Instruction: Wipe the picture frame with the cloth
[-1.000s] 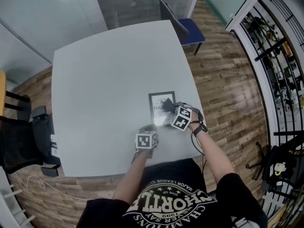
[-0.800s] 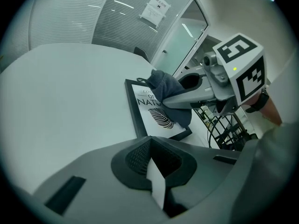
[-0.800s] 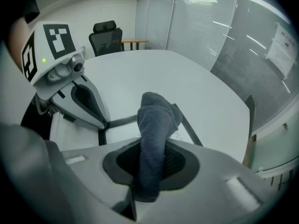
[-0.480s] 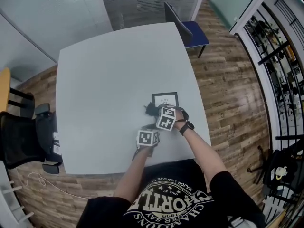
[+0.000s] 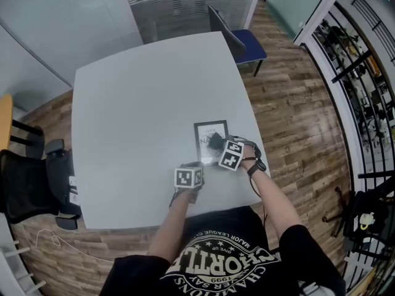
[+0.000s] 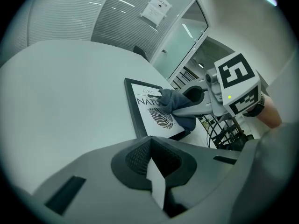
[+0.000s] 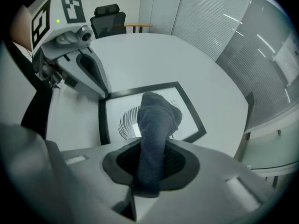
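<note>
Sliding of the picture frame (image 5: 207, 131) is posing the main hazard. It is lying flat on the tabletop (image 5: 136, 103), near the edge closest to you and towards your right, and nothing is visibly clamping it. The left tongs (image 5: 195, 164) are sitting with their jaws together and nothing between them. In the right gripper view their tips (image 7: 103, 93) are resting at one corner of the frame. Whether they are pressing on it or only standing just beside it cannot be told. If you are dragging the cloth (image 5: 213, 139) hard towards yourself, the frame is likely to travel with it towards that edge.

The right tongs (image 5: 221, 148) are clamping a dark blue-grey cloth, which is running up between the jaws (image 7: 148, 185) in a narrow bunch. Only its free end (image 7: 154, 125) is touching the glazed face. Because the bunch is small, a low approach angle is risking contact between the hard jaw tips and the glass. A snag on the raised border is risking a pull of the cloth out of the grip.

The frame is showing a thin dark border around a white print (image 6: 147, 108) bearing dark lettering and a fingerprint-like motif. The cloth (image 6: 175, 104) is covering part of that print.
</note>
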{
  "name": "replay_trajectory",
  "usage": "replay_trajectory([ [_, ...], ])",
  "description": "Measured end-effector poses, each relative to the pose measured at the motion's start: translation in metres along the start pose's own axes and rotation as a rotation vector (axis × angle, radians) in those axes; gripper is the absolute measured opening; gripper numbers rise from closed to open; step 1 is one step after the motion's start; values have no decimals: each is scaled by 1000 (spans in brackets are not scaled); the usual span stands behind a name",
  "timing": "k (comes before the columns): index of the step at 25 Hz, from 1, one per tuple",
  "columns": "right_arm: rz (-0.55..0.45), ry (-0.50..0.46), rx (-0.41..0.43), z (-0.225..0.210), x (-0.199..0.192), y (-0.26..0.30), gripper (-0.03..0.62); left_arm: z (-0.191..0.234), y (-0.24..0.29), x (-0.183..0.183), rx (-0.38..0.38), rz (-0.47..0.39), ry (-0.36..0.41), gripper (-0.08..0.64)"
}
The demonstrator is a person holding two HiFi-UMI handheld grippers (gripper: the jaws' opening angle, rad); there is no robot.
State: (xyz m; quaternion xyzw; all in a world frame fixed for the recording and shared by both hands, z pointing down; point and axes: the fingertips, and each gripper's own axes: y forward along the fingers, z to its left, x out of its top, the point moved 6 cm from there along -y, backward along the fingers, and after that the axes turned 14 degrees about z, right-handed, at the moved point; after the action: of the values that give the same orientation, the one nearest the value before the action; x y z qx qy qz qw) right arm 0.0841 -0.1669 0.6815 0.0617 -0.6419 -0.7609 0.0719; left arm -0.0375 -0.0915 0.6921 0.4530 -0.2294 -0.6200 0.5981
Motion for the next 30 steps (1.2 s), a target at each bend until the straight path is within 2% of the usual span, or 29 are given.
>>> replay_trajectory([
  [3, 33, 21, -34, -5, -20, 0, 78, 0, 1, 1, -7, 11, -2, 5],
  [8, -50, 183, 25, -12, -34, 0, 78, 0, 1, 2, -55, 11, -30, 5],
  [13, -44, 196, 40, -13, -27, -4, 78, 2, 2, 1, -76, 16, -11, 5],
  [15, -130, 220, 98, -9, -10, -12, 78, 1, 1, 2, -54, 24, 11, 5],
  [18, -254, 277, 252, 7, 23, -20, 78, 1, 0, 2, -53, 15, 11, 5],
  [20, -252, 273, 304, 16, 40, -17, 78, 1, 0, 1, -66, 14, 14, 5],
  [25, -186, 184, 355, 30, 62, -3, 78, 2, 2, 1, -89, 21, 4, 5],
  [30, -163, 259, 391, 29, 43, 4, 78, 1, 1, 1, -78, 23, 16, 5],
])
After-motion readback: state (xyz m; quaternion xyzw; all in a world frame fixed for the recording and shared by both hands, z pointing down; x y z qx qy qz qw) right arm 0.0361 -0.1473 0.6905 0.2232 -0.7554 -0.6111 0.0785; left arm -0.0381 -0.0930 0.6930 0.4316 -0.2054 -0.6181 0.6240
